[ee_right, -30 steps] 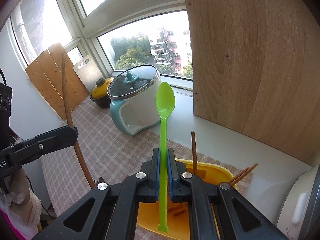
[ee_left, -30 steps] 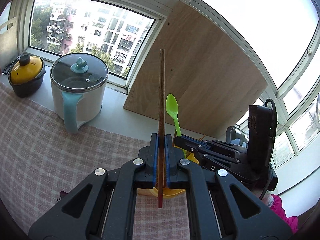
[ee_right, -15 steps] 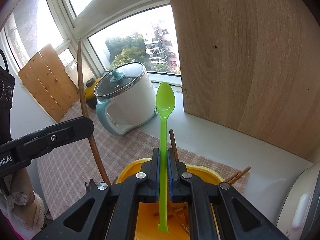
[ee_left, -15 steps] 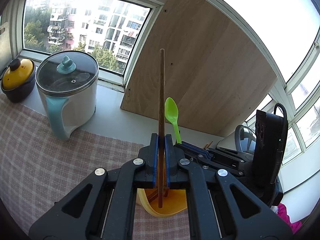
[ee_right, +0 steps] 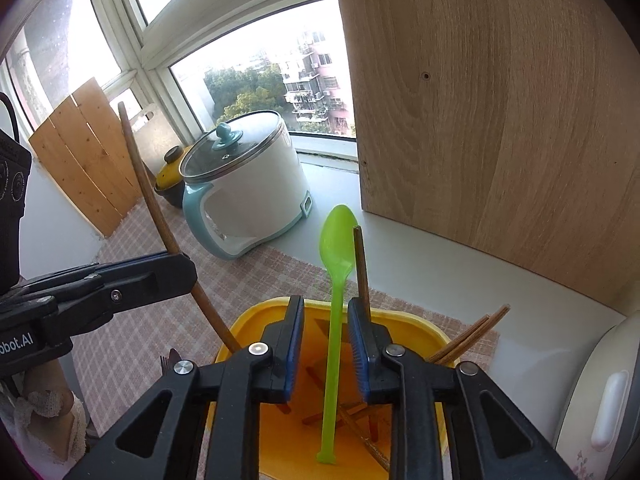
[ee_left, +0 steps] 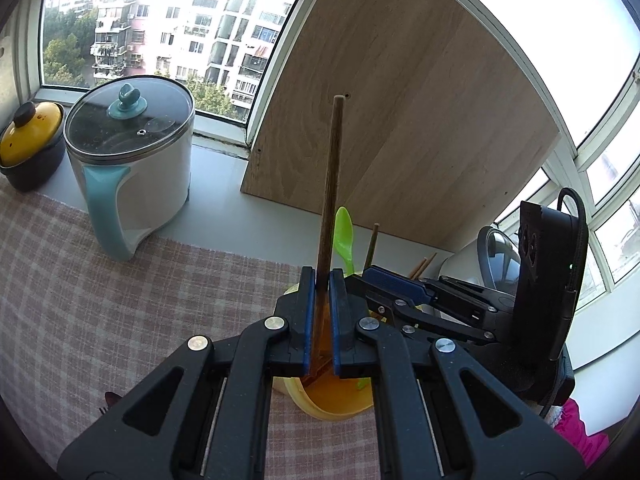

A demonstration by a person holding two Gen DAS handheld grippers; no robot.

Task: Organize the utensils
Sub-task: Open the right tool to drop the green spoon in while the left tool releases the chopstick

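In the left wrist view, the left tongs [ee_left: 321, 312] hide the lower end of the wooden chopstick [ee_left: 329, 184] and most of the yellow holder [ee_left: 316, 406]. The green spoon [ee_left: 344, 236] shows only its bowl. A dark utensil tip [ee_left: 109, 400] on the desk is cut off by the tongs' frame; what it is cannot be told. In the right wrist view, the right tongs [ee_right: 325, 350] cover the holder's near rim.
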